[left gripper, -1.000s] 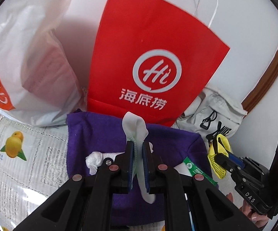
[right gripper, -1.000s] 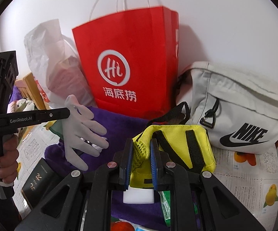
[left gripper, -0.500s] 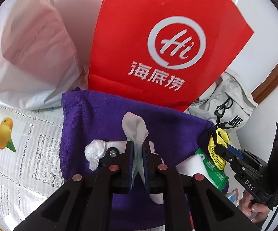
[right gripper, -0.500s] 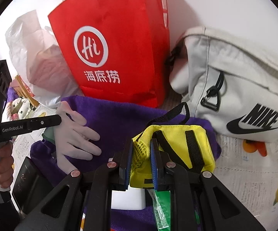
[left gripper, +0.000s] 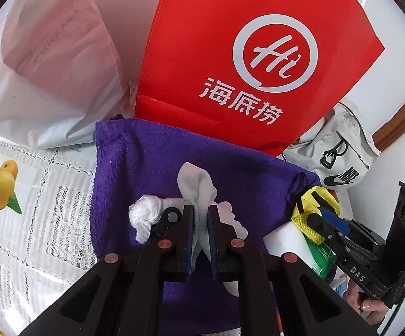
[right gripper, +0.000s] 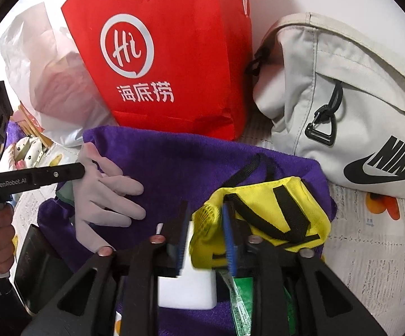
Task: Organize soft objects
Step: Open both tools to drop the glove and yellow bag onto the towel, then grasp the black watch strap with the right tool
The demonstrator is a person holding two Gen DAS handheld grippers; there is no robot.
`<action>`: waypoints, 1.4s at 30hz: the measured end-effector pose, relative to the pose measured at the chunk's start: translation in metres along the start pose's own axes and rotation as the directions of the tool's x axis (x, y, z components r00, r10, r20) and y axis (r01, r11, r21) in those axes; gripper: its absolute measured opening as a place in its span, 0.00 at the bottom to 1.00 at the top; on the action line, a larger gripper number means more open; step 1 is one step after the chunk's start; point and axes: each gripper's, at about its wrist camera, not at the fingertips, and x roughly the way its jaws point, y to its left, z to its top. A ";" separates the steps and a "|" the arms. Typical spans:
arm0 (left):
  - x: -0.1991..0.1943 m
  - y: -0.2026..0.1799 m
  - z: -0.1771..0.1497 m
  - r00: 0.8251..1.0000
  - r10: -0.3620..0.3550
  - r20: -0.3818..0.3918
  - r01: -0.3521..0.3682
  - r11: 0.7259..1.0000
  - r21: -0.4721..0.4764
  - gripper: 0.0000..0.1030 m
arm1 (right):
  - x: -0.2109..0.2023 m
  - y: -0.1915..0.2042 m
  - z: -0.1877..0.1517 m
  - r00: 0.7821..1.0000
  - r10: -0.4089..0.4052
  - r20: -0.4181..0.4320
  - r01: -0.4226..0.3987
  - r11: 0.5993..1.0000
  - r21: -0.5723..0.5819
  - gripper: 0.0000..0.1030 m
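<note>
Here, white glove (left gripper: 199, 193) pinched, pouch (right gripper: 275, 210) seemingly loosened

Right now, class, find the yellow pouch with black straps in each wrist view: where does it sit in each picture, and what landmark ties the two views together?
Left wrist view: the yellow pouch sits at the right edge, small, at the tip of the other tool, beyond the purple towel's corner.
Right wrist view: the pouch lies low, right of centre, on the purple towel, its mesh end between the fingers.
Shared landmark: the red paper bag standing behind the towel.
</note>
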 end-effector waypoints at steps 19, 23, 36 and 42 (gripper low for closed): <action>-0.076 -0.020 -0.014 0.984 0.120 0.133 -0.129 0.990 0.058 0.45 | -0.098 0.035 -0.040 0.994 -0.012 0.106 0.016 0.999 -0.036 0.61; -0.109 -0.025 -0.033 0.986 0.086 0.143 -0.097 0.993 0.069 0.45 | -0.122 0.048 -0.061 0.993 0.025 0.115 -0.024 1.000 -0.010 0.61; -0.175 -0.023 -0.117 0.977 0.128 0.168 -0.143 0.987 0.078 0.45 | -0.170 0.104 -0.149 0.993 0.102 0.065 -0.101 0.994 -0.031 0.61; -0.188 0.002 -0.154 0.976 0.150 0.158 -0.157 0.987 0.035 0.46 | -0.145 0.143 -0.186 0.985 0.167 -0.044 -0.170 0.981 -0.093 0.38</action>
